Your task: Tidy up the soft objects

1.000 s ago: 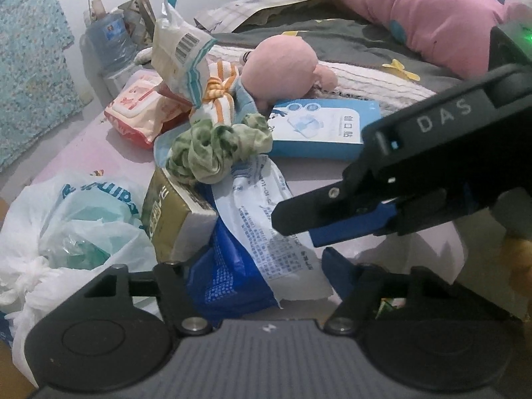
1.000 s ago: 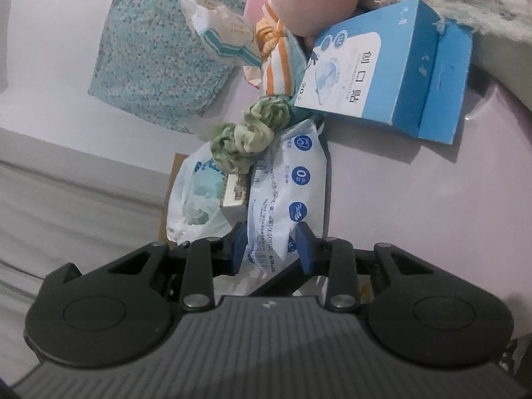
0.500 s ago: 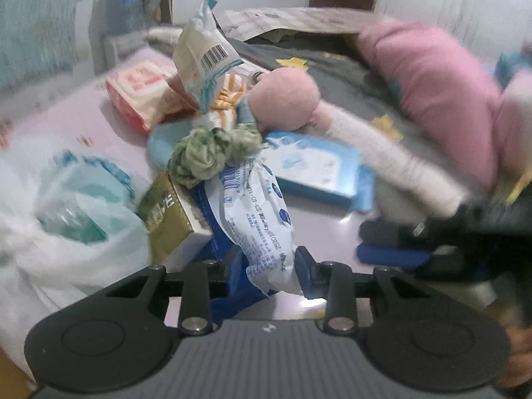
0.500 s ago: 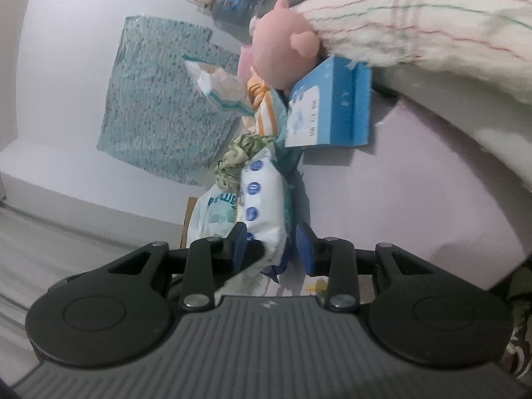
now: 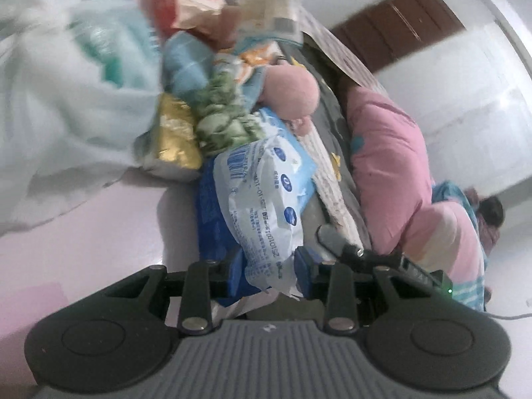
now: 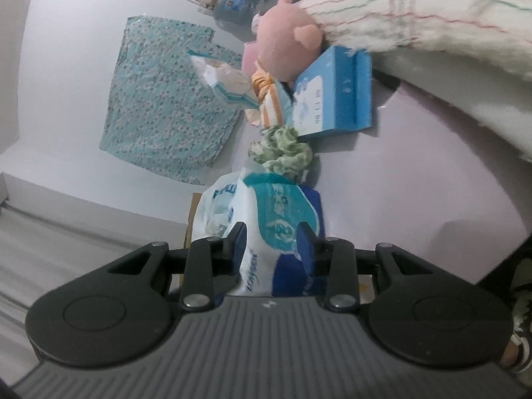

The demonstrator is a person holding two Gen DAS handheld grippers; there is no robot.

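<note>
A soft white pack with blue print (image 5: 266, 196) lies at the near end of a pile on a pale pink surface (image 5: 99, 229). My left gripper (image 5: 270, 261) is shut on its near end, pads pressing both sides. In the right wrist view my right gripper (image 6: 272, 237) is shut on a soft white pack with a teal and blue face (image 6: 279, 219); it looks like the same pack. The right tool's black body (image 5: 415, 269) shows just beyond the left fingers. A green scrunchie (image 5: 226, 123) (image 6: 282, 149) and a pink plush toy (image 5: 289, 89) (image 6: 286, 50) lie behind the pack.
A gold pack (image 5: 176, 136), a white plastic bag (image 5: 66, 99) and a red-and-white wipes pack (image 5: 186, 0) crowd the left. A blue box (image 6: 335, 99) leans by the plush. A pink pillow (image 5: 389, 166) and a striped blanket (image 6: 432, 33) border the right.
My left gripper went from open to shut on the pack, then rolled so its view tilts. The right gripper kept its grip; the pack turned and shows its teal face.
</note>
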